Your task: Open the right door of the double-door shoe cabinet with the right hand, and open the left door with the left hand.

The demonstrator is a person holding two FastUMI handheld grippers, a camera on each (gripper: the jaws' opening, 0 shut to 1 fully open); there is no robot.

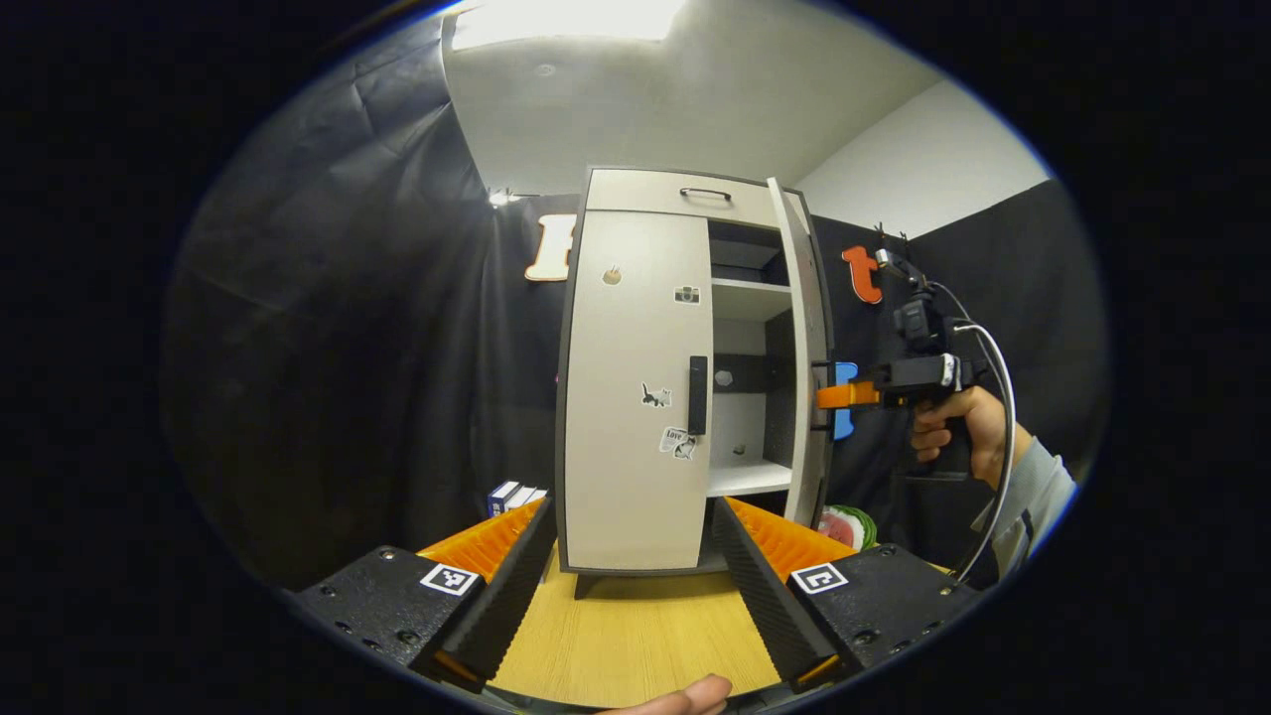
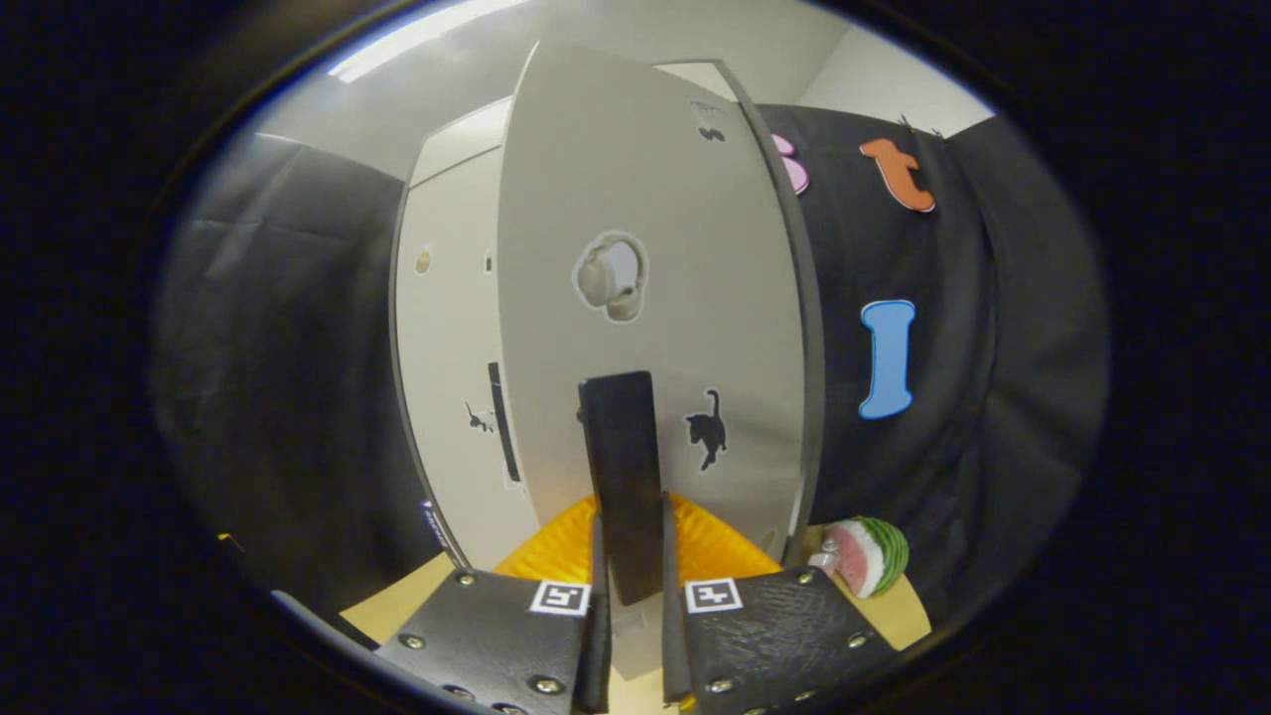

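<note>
White right door (image 2: 645, 298) standing ajar | right gripper (image 2: 631, 586) clamping its handle (image 2: 621, 477) | left gripper (image 1: 626, 566) gaping, empty, facing closed left door (image 1: 631, 387) | watermelon toy (image 2: 869, 556) sitting beside cabinet

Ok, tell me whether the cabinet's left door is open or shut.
Shut: the left door lies flush with the cabinet front, while the right door stands swung out, shelves visible.

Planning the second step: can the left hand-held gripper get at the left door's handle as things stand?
Probably yes. The left hand-held gripper is open and faces the closed left door, with bare tabletop between. Its handle stands exposed; the right door has swung aside, held by the right hand-held gripper.
</note>
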